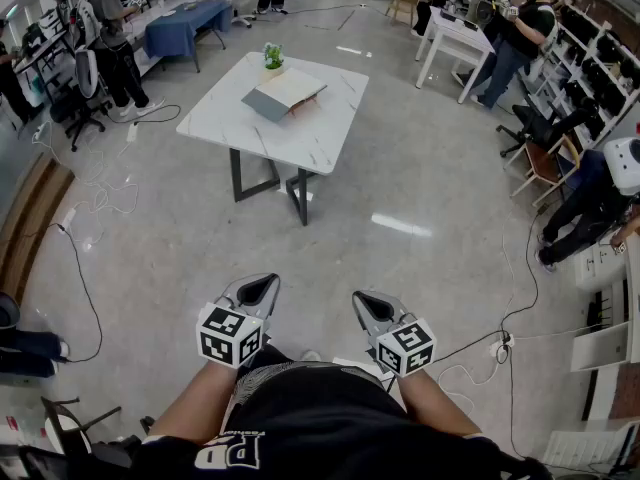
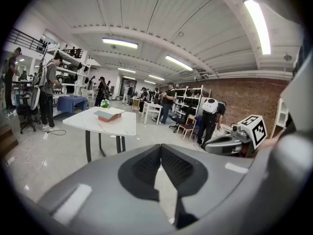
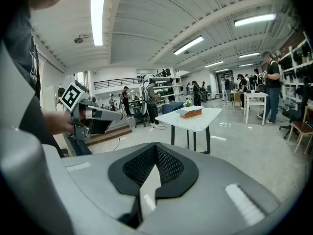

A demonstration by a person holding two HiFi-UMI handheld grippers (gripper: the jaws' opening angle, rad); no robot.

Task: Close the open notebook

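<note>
Head view: notebook [image 1: 285,92] sits open on the white table [image 1: 235,128], well apart from the person. Left gripper [image 1: 256,290] and right gripper [image 1: 370,306] are at the waist, jaws pressed together, empty. Carry posture, probably; walk-up needed first.

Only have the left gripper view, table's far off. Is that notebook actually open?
Observer: Yes. Head view from above shows the notebook lying open, pages up, on the white table.
Operator: Right claw state?
Observer: Right gripper view: right claw shut, nothing in it.
Operator: Anything underfoot on the way?
Observer: Head view: a cable runs across the floor to the right of the right claw.
</note>
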